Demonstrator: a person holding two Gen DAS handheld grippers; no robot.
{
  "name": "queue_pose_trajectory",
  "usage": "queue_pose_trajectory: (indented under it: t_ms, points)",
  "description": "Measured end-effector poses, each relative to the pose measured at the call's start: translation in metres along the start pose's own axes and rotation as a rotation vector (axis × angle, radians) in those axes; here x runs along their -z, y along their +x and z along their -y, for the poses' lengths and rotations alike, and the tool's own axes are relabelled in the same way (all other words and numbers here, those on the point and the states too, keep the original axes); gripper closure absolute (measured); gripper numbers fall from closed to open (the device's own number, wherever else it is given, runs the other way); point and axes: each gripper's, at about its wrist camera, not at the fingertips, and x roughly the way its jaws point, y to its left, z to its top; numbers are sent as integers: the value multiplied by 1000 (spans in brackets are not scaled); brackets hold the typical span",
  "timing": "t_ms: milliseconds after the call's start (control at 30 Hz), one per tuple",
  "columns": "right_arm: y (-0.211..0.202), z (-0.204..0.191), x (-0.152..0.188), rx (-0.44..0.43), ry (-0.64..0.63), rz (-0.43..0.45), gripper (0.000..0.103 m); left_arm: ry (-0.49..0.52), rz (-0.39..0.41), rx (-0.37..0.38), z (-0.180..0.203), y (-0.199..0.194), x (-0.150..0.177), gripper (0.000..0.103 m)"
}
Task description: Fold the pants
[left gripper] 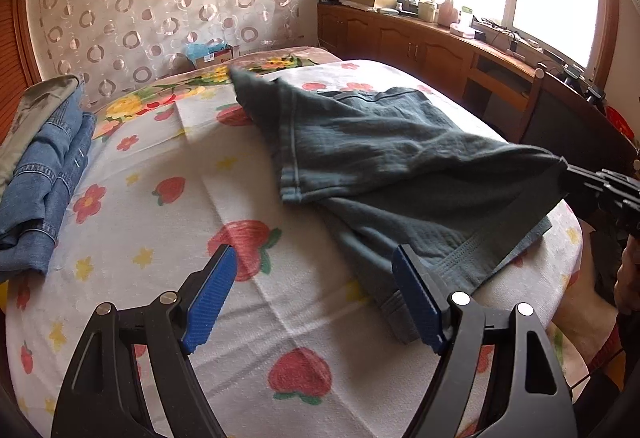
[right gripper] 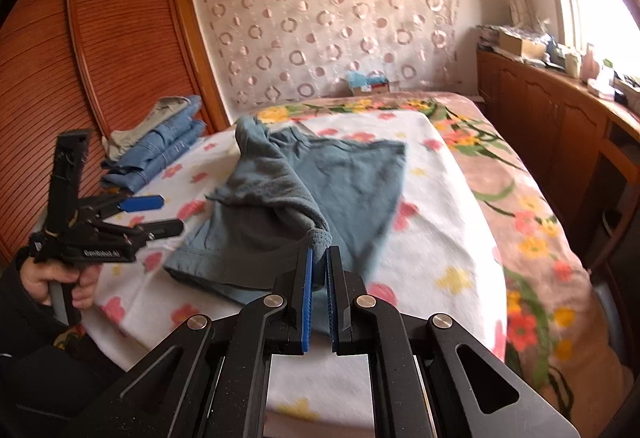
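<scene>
Blue-padded fingers of the left gripper [left gripper: 314, 292] stand wide apart over the strawberry-print sheet [left gripper: 160, 166], holding nothing, their right pad just beside the near waistband of the dark teal pants [left gripper: 380, 158]; folded jeans [left gripper: 44, 174] sit far left. From the right wrist, the right gripper [right gripper: 319, 270] is clamped on a bunched corner of the pants, lifting it above the bed. Judging by this, a fold is midway; next the lifted corner likely needs carrying across and laying flat
</scene>
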Motion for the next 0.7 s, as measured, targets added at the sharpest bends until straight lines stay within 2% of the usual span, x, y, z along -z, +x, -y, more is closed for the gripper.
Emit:
queue_pose_trajectory:
  t_ms: [333, 700]
  points:
    - [8, 6, 7, 13, 54, -69, 97, 12, -16, 11, 8, 6, 1, 23]
    - [-2, 7, 7, 6, 51, -63, 97, -3, -29, 14, 7, 14, 6, 23]
